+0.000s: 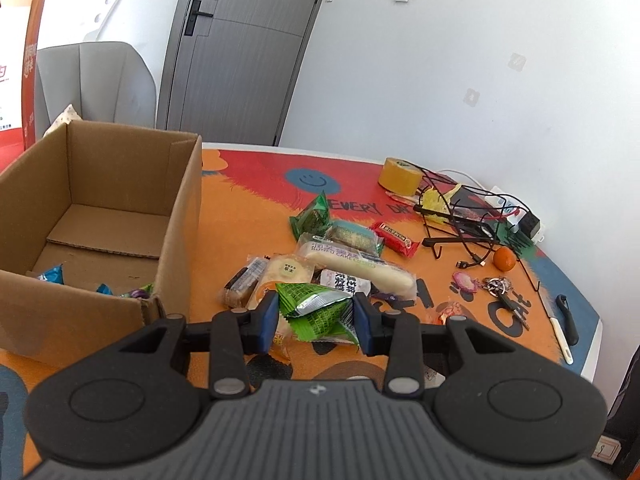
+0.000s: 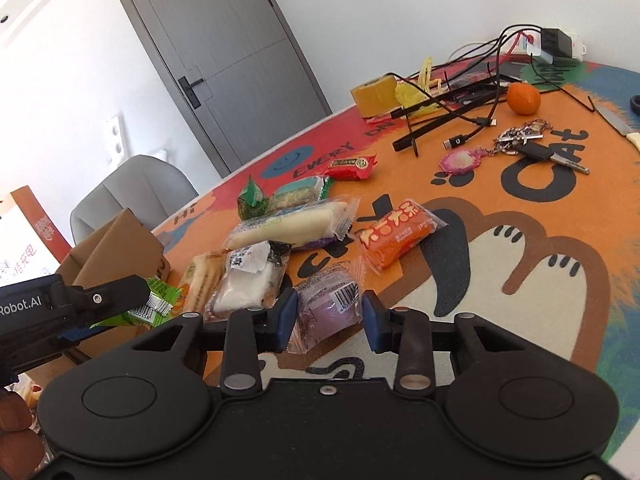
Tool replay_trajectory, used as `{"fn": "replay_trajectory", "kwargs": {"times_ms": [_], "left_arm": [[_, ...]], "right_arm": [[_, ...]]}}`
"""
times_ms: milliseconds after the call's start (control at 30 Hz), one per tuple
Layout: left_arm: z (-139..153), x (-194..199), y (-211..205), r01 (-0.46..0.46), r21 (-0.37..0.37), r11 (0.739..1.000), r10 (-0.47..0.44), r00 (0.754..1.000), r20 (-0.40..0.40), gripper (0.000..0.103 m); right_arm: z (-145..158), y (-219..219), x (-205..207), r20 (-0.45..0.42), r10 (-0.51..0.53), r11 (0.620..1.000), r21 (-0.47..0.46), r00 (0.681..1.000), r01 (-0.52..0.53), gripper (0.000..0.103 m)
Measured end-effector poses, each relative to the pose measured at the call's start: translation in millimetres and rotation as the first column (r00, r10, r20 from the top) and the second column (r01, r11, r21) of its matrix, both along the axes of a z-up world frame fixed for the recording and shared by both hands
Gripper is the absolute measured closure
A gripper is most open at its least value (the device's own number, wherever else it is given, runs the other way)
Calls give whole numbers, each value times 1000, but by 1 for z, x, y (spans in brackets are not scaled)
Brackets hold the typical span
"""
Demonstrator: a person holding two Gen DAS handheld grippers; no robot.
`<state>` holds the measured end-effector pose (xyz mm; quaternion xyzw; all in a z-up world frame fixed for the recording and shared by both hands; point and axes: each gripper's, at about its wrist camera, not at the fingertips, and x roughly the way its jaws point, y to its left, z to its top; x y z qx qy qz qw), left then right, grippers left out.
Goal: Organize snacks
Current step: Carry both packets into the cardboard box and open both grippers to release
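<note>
Jaws of the left gripper (image 1: pixel 316 318) are clamping a green triangular foil snack packet (image 1: pixel 316 312), holding it just above the table (image 1: pixel 248 200) and its heap of snacks. At nine o'clock from that packet, an open brown cardboard box (image 1: pixel 100 216) is sitting on the table's colourful orange cartoon mat, with a few small wrapped sweets lying in its near corner. At twelve o'clock from the packet, a long white cake bar in clear wrapping (image 1: pixel 356 266) is lying across the heap.

Jaws of the right gripper (image 2: pixel 330 318) are sitting on either side of a purple snack in a clear wrapper (image 2: pixel 330 308), which is resting on the mat; the blue pads are touching its sides. At one o'clock from it, an orange rectangular snack bar (image 2: pixel 396 238) is lying apart from the heap.
</note>
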<state>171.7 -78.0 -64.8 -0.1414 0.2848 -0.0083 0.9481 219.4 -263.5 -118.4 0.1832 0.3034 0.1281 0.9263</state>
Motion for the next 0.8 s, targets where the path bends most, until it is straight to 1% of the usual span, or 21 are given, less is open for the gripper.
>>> {"fn": "replay_trajectory", "kwargs": {"times_ms": [400,800], "left_arm": [[28,-23,16,-32,-8,999,32,997,77,65],[50,-42,44,-101,-16,995,102,985,136,65]], "right_arm": [[35,14,-18,108,43,999,22,993,-46,69],[67,44,-30,193,103,993,33,976,-111,70]]}}
